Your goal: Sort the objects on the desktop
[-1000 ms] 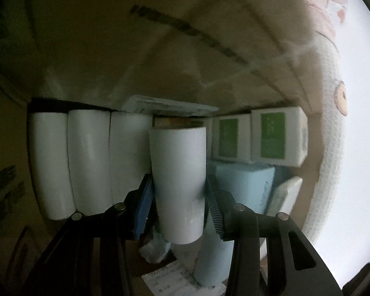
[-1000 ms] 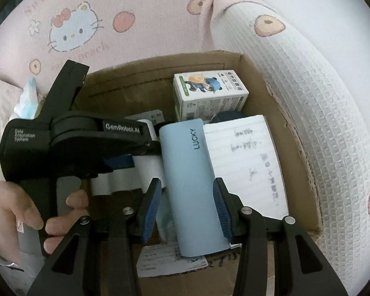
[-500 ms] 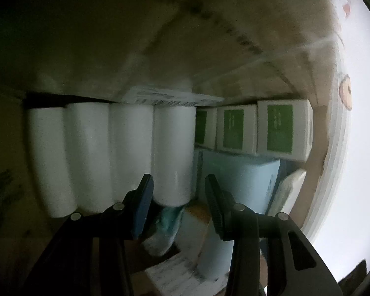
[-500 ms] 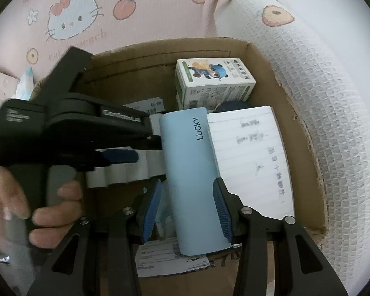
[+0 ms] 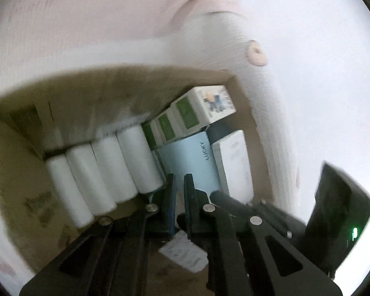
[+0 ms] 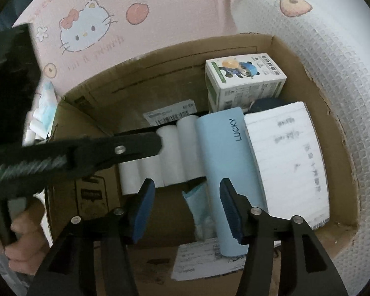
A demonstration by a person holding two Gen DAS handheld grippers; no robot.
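Observation:
A cardboard box (image 6: 315, 93) holds a row of white paper rolls (image 6: 175, 148), a light blue LUCKY case (image 6: 229, 162), a lined notepad (image 6: 288, 157) and white-green cartons (image 6: 244, 76). My left gripper (image 5: 179, 187) hangs above the box with its jaws nearly closed and empty, just right of the white rolls (image 5: 116, 167). It also shows in the right wrist view (image 6: 157, 143) at the left. My right gripper (image 6: 185, 207) is open and empty over the box's front, its right finger beside the blue case (image 5: 192, 157).
A pink Hello Kitty cloth (image 6: 91, 24) lies behind the box and a white waffle blanket (image 6: 333, 49) curves along its right side. Tissue packs (image 6: 44, 108) lie left of the box. A printed paper slip (image 6: 197, 261) and a crumpled blue packet (image 6: 197, 197) lie on the box floor.
My left gripper let go of the white roll, which now stands in the row, then rose out of the box and closed. My right gripper stayed open above the box.

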